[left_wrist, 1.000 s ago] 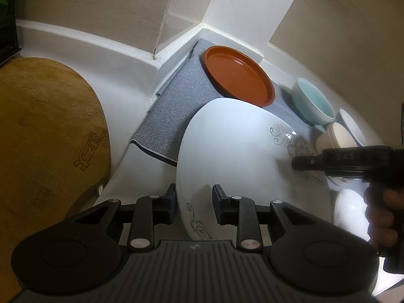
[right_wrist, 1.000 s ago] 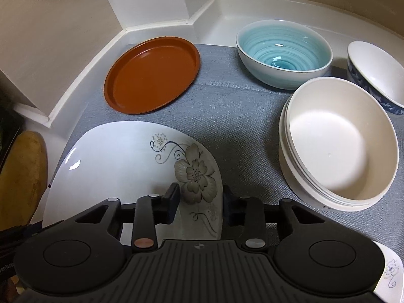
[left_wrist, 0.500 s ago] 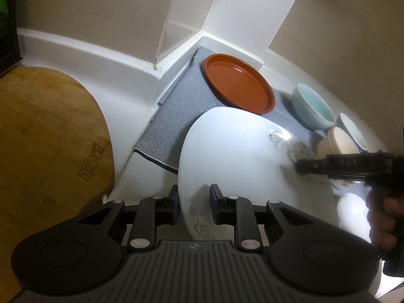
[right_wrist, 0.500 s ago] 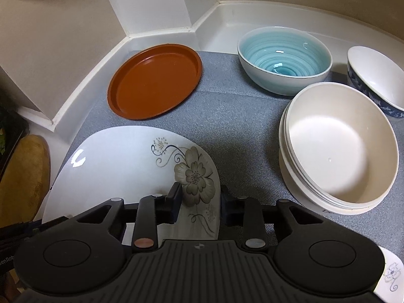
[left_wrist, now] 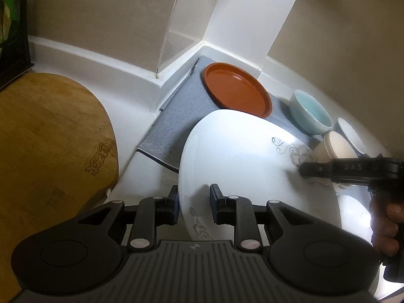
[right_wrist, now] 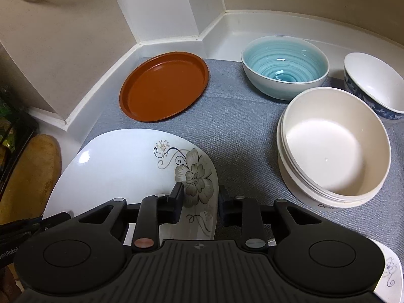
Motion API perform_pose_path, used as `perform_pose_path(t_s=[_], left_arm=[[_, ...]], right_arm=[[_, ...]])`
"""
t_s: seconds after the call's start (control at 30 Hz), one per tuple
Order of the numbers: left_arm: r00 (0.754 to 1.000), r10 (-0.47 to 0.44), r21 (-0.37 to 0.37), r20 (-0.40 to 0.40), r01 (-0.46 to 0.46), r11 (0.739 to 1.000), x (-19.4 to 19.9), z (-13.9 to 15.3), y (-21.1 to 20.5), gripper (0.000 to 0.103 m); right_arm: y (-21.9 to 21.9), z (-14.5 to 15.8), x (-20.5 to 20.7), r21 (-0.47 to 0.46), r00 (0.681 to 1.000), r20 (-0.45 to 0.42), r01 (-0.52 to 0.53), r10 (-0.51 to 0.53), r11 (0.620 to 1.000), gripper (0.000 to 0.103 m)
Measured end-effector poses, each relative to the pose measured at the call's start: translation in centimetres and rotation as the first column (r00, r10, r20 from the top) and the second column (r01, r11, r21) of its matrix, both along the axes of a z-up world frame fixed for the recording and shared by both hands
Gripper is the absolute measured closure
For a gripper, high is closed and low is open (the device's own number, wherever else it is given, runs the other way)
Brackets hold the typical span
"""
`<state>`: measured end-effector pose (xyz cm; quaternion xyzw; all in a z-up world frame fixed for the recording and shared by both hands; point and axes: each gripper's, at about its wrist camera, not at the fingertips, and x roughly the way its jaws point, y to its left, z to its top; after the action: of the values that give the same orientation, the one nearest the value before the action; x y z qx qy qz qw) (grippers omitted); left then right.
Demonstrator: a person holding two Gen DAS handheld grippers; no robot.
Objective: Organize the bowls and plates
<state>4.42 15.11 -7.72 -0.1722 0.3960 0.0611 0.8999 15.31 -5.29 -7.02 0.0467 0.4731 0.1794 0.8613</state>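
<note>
Nearest, the left gripper (left_wrist: pixel 193 203) has its jaws narrowed over the near rim of the white flowered plate (left_wrist: pixel 247 166), one finger on each side of the edge. The right gripper (right_wrist: pixel 199 202) straddles the opposite rim by the flower print, its jaws just having been closing on it. The plate sits tilted above the grey mat (right_wrist: pixel 242 126). Beyond lie the cream bowls (right_wrist: pixel 333 149), then the brown plate (right_wrist: pixel 164 85), turquoise bowl (right_wrist: pixel 284 65) and blue-patterned bowl (right_wrist: pixel 373 83).
</note>
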Motion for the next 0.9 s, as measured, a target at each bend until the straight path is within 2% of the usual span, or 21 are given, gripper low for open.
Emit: perform_pose_path(t_s=[0.47, 0.9], left_arm=[[1.000, 0.010, 0.030, 0.023, -0.011, 0.999, -2.0, 2.3, -4.4, 0.076], [0.998, -0.050, 0.060, 0.025, 0.048, 0.997, -4.3, 2.9, -12.0, 0.076]], right_arm=[[-3.7, 2.0, -2.3, 0.036, 0.999, 0.044, -0.002, 0.001, 0.999, 0.074], [-11.0, 2.6, -7.4, 0.059, 0.996, 0.066, 0.052, -0.056, 0.997, 0.074]])
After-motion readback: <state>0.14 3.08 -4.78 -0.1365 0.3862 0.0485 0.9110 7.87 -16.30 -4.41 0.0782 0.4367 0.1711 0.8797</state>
